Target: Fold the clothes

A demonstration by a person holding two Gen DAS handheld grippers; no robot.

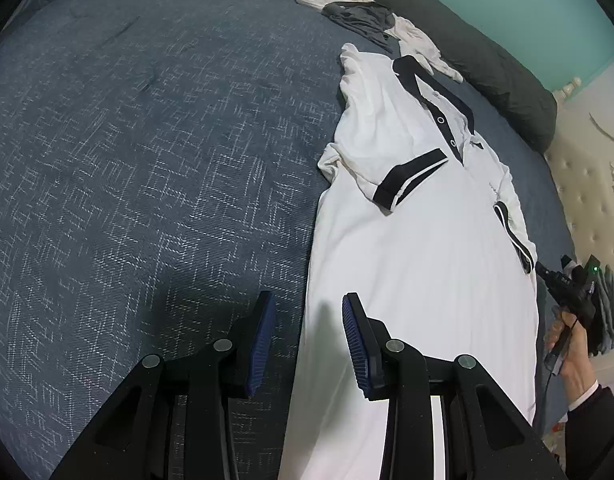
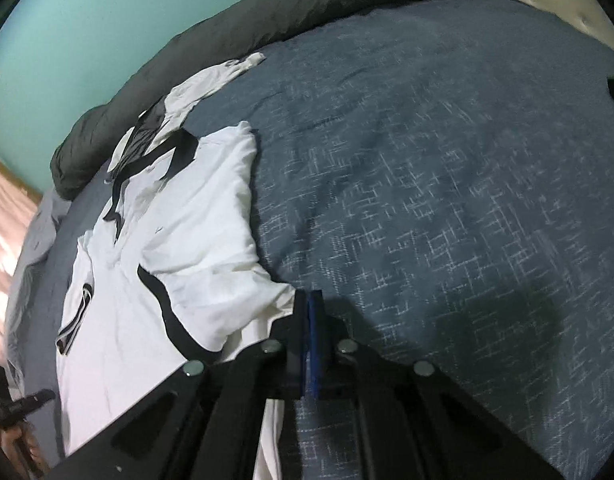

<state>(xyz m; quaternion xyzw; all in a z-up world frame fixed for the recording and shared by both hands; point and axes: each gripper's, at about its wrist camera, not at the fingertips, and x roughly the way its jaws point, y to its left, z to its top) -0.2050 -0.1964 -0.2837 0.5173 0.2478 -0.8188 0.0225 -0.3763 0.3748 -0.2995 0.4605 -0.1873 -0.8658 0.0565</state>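
A white polo shirt (image 1: 419, 264) with a dark collar and dark cuffs lies front-up on the blue bedspread, one sleeve (image 1: 387, 168) folded inward over the chest. In the left wrist view my left gripper (image 1: 309, 320) stands open low over the shirt's near left edge. The cloth edge runs between its blue pads (image 1: 357, 344), and neither pad presses on it. In the right wrist view my right gripper (image 2: 309, 308) is shut at the side of the shirt (image 2: 187, 216), beside the folded sleeve. The white cloth draws to a point at its tips.
The blue patterned bedspread (image 1: 147, 160) stretches wide beside the shirt. More crumpled white and grey clothes (image 1: 363, 16) lie beyond the collar, against a long dark bolster (image 1: 487, 48). A tufted cream headboard (image 1: 587, 184) and a teal wall bound the bed. A hand (image 1: 567, 344) holds a gripper at the right edge.
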